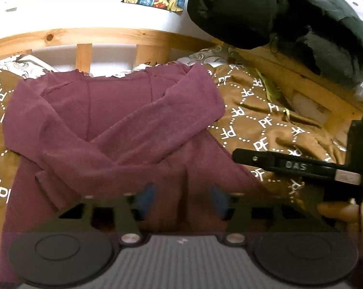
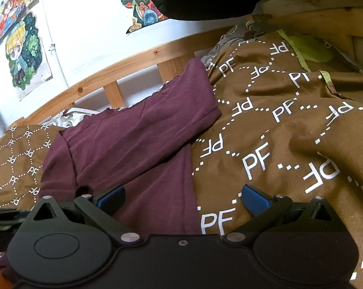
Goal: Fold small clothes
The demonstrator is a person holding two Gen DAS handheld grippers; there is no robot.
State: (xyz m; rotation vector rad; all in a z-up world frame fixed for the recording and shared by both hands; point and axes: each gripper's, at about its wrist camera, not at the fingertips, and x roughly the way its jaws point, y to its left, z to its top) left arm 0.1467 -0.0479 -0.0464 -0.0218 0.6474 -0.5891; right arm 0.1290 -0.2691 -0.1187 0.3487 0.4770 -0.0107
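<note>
A maroon long-sleeved top (image 1: 114,120) lies flat on a brown bedspread (image 1: 258,120) printed with white "PF" letters. Both sleeves are folded in and cross over its front. My left gripper (image 1: 182,196) hovers low over the top's near part, blurred, its blue pads (image 1: 147,195) apart with only the cloth below them. In the right wrist view my right gripper (image 2: 184,198) is open over the top's right edge (image 2: 133,144), one pad above maroon cloth and the other above the bedspread (image 2: 290,132). The left wrist view shows the right gripper (image 1: 239,156) from the side, held in a hand (image 1: 338,212).
A wooden bed rail (image 1: 85,36) with slats runs behind the top, against a white wall with drawings (image 2: 24,55). A dark jacket (image 1: 253,7) hangs over the bed's far right. A yellow-green cloth (image 2: 309,48) and a grey patterned sheet (image 1: 210,55) show at the bedspread's far edge.
</note>
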